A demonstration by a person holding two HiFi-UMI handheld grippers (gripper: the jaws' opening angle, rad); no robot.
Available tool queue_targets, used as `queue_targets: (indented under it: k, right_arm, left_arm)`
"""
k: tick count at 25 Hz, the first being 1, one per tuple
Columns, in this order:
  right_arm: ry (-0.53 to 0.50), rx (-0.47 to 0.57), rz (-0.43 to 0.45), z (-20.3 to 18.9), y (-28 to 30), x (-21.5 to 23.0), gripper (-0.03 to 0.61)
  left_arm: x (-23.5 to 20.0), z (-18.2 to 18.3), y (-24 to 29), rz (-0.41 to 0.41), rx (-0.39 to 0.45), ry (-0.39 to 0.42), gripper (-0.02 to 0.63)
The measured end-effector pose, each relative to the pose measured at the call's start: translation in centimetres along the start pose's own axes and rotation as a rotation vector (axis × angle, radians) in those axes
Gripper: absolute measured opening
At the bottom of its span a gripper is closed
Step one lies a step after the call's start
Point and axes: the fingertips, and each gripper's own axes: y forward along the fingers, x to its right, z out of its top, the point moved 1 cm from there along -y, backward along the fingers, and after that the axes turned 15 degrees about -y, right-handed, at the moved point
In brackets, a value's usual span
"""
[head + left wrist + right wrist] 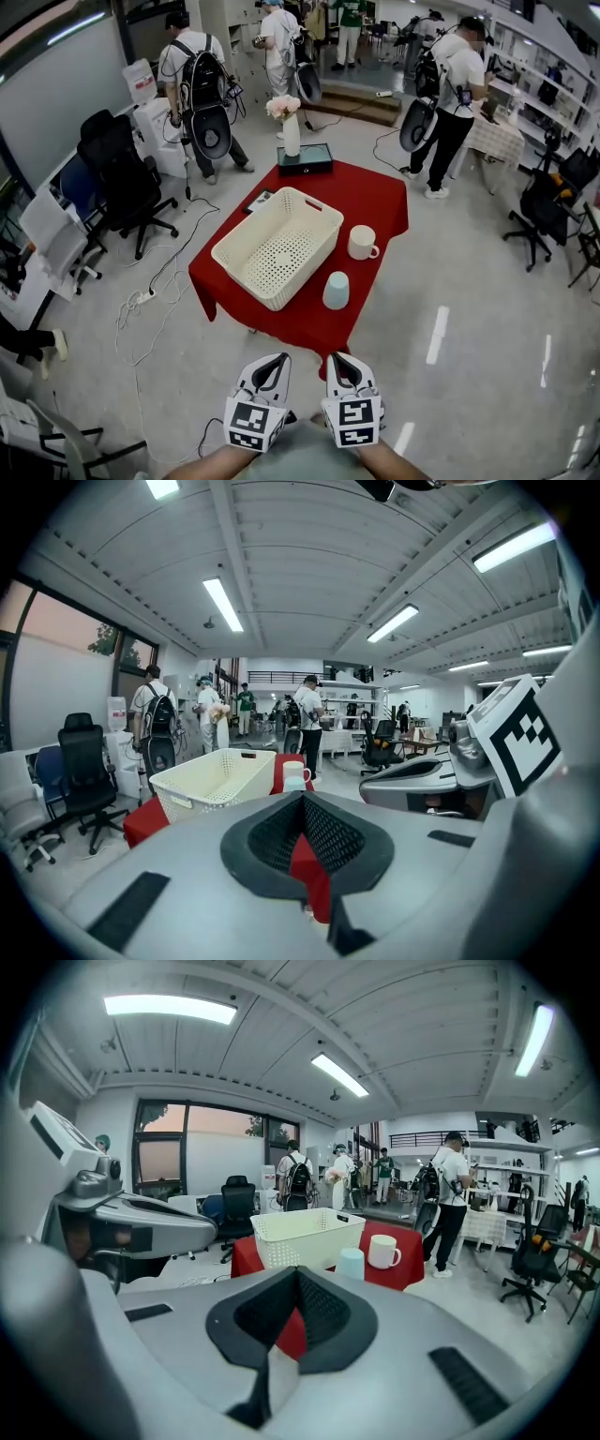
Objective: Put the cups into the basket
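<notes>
A cream perforated basket [278, 246] stands empty on the red-clothed table [380, 202]. To its right stand a white mug [362, 242] and, nearer me, a pale blue cup [337, 290] turned upside down. My left gripper [276, 362] and right gripper [340, 360] hover side by side just short of the table's near corner, both shut and empty. In the left gripper view the basket [211, 780] and the mug [294, 770] lie beyond the left gripper [303, 799]. The right gripper view shows the basket [305, 1237], the blue cup [352, 1263] and the mug [383, 1251] ahead of the right gripper [296, 1274].
A white vase of flowers [291, 127] and a dark flat box [305, 159] sit at the table's far end. Office chairs [117, 178] and floor cables [141, 300] are to the left. People [202, 84] stand at the back and right.
</notes>
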Motion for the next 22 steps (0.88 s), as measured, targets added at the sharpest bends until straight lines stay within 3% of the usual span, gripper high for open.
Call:
queue_targets:
  k: [9, 22]
  right_arm:
    - [0.005, -0.058, -0.010, -0.7, 2.5, 0.9, 0.012]
    - [0.024, -0.105, -0.117, 2.1, 9.2, 4.2, 0.012]
  left_arm:
    - [-1.8, 0.0, 3.1, -0.023, -0.041, -0.004, 0.006]
    - [-5.8, 5.0, 10.4, -0.148, -0.064, 0.059, 0.006]
